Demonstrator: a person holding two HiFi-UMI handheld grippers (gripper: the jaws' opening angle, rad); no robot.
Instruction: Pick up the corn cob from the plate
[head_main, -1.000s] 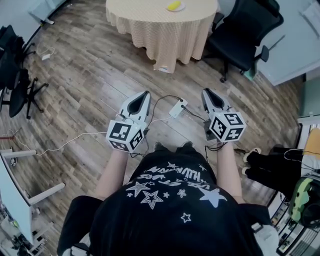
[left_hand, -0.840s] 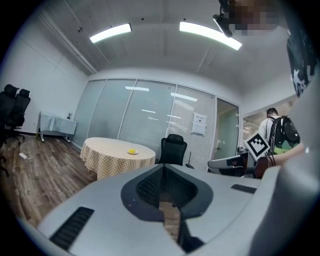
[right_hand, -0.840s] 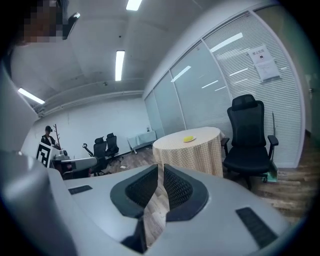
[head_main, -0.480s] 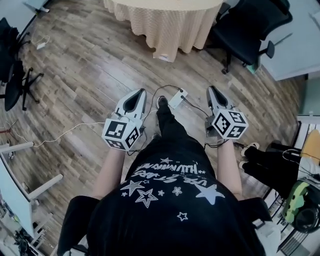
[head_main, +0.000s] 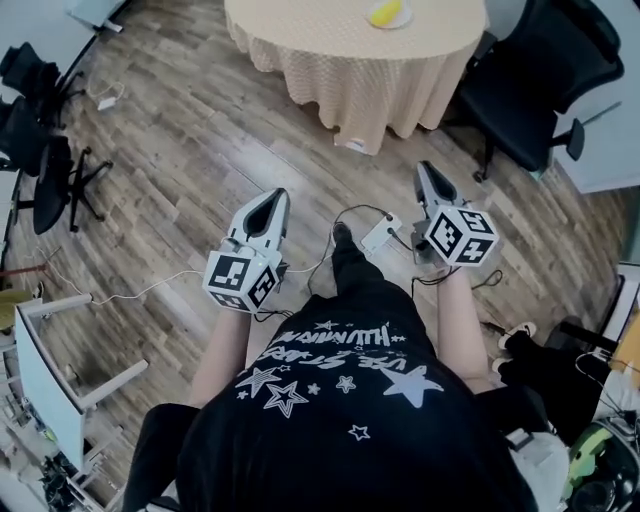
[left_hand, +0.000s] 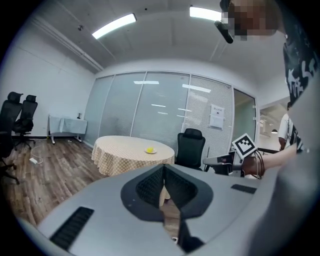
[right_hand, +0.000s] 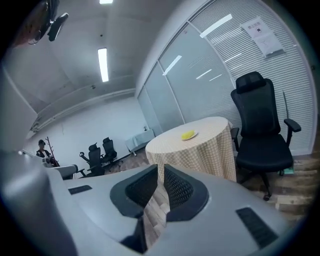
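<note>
1. Nearest, only the head view shows the person's black star-printed shirt (head_main: 340, 400). In front of it, the left gripper (head_main: 268, 203) and right gripper (head_main: 430, 178) are held out above the floor.
2. Each gripper view shows a smooth grey shell with ribbed black pads. Both pairs of jaws are closed together, with nothing between them.
3. Below is the wood-plank floor (head_main: 190, 150). A small white box (head_main: 381, 235) on a cable lies between the grippers.
4. Farther off stands a round table (head_main: 330, 60) draped in checked beige cloth, with a black office chair (head_main: 545, 60) beside it.
5. The yellow corn cob (head_main: 385, 12) lies on a small plate (head_main: 403, 18) on that table, well ahead of both jaws.
6. Only the gripper views show the glass wall (left_hand: 145, 105) behind.
</note>
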